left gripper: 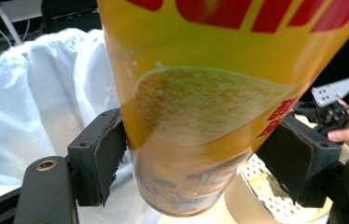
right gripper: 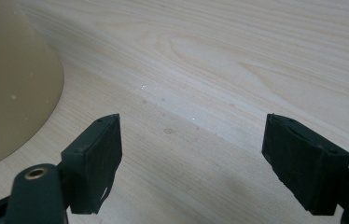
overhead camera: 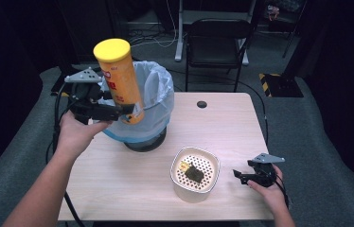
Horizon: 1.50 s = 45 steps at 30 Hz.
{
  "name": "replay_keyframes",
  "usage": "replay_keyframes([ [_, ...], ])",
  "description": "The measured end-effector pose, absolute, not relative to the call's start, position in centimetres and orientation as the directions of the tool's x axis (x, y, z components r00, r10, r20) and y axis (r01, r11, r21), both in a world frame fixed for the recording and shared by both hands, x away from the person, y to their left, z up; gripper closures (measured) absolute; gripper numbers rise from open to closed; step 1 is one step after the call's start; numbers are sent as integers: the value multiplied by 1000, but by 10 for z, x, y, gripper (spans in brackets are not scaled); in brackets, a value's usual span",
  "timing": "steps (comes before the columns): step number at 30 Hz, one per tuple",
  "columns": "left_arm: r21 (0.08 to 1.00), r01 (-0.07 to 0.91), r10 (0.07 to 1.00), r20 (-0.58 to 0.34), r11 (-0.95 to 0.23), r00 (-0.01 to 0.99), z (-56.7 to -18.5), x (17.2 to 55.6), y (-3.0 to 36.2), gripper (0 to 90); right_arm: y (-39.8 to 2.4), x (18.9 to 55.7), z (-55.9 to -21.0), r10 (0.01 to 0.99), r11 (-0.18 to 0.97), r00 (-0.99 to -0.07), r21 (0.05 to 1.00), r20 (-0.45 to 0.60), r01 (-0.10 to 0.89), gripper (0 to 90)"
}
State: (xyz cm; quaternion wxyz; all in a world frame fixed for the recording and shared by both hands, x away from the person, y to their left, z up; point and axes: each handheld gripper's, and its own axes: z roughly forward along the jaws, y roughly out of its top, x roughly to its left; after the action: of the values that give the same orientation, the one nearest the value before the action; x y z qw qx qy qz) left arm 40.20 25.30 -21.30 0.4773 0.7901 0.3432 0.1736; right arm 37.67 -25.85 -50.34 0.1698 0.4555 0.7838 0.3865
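Chip can (overhead camera: pixel 120 80): a tall yellow cylinder with a glossy printed wrapper and a smooth yellow lid is held tilted above the counter, in front of the bin; a crisp is pictured on its side.
Left gripper (overhead camera: pixel 113 111): black jaws with worn rubber pads are clamped on the lower part of the chip can, one pad on each side.
Right gripper (overhead camera: pixel 241 176): the jaws are parted, nothing is held between them, and they are rested low over the bare counter beside the bowl.
Bin (overhead camera: pixel 158 85): a round container lined with a crinkled, translucent white plastic bag.
Bowl (overhead camera: pixel 187 191): a cream, rounded-square vessel with a perforated insert, on which dark scraps are seen.
Counter (overhead camera: pixel 222 127): pale wood-grain laminate, matte.
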Motion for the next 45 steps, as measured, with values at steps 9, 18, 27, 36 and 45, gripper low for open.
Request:
replay_keyframes([
  [9, 882, 391, 762, -59, -263, 645, -203, 434, 260, 243, -258, 377, -504, 843, 290, -531, 758, 88, 585, 196],
  [18, 883, 408, 814, -52, -233, 579, -217, 468, 259, 243, -257, 378, -505, 838, 297, -539, 763, 80, 574, 198],
  [27, 860, 454, 841, -57, -233, 539, -248, 496, 252, 242, -257, 378, -507, 832, 306, -548, 759, 80, 575, 200],
  [36, 820, 534, 851, -119, -206, 511, -265, 516, 257, 240, -256, 379, -507, 827, 309, -557, 761, 82, 571, 200],
  [45, 776, 592, 868, -125, -216, 481, -273, 523, 257, 241, -255, 379, -506, 824, 311, -561, 767, 77, 561, 200],
])
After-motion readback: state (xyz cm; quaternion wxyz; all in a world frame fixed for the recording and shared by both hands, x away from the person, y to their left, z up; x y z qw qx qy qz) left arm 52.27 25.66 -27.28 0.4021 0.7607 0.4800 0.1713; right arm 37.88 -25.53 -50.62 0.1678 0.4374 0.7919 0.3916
